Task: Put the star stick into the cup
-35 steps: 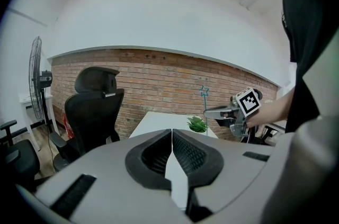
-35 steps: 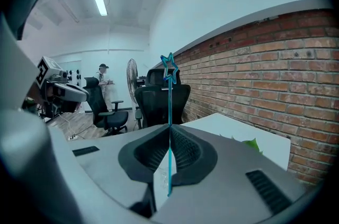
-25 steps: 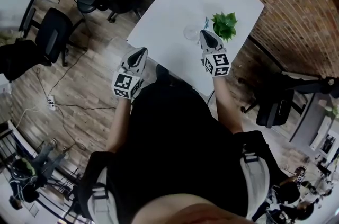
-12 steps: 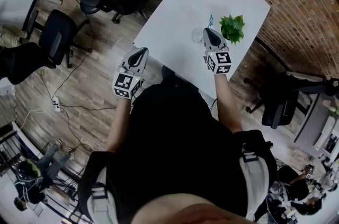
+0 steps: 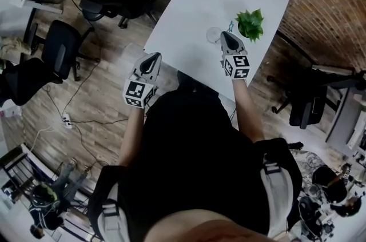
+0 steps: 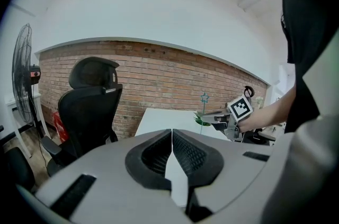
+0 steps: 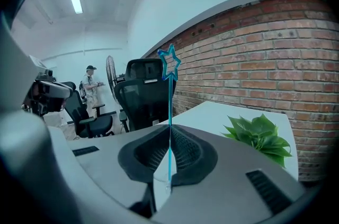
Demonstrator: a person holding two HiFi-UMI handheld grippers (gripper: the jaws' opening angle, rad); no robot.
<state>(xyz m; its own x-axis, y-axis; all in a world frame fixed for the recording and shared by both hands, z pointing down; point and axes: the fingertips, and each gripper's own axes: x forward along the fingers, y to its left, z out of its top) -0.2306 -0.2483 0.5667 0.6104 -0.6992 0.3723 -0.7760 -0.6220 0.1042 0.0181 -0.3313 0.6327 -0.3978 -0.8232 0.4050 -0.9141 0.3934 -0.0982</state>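
Observation:
A thin blue stick topped with a star (image 7: 170, 62) stands upright between the jaws of my right gripper (image 7: 170, 130), which is shut on it. In the head view that right gripper (image 5: 229, 40) hovers over the white table (image 5: 194, 12), just right of a clear glass cup (image 5: 213, 35), and the star stick (image 5: 230, 26) rises from its tip. My left gripper (image 5: 150, 63) hangs off the table's near edge, over the wooden floor. Its jaws are shut with nothing between them (image 6: 172, 133). From the left gripper view, the right gripper (image 6: 229, 116) and the star (image 6: 204, 97) show at the right.
A small green potted plant (image 5: 250, 23) stands on the table just right of the cup and close to the right gripper, and it also shows as plant leaves (image 7: 260, 134). Black office chairs (image 5: 57, 43) stand on the floor to the left. A brick wall (image 5: 320, 0) runs behind the table.
The head view has shifted slightly. The right gripper still holds the star stick beside the cup, and the left gripper has hardly moved.

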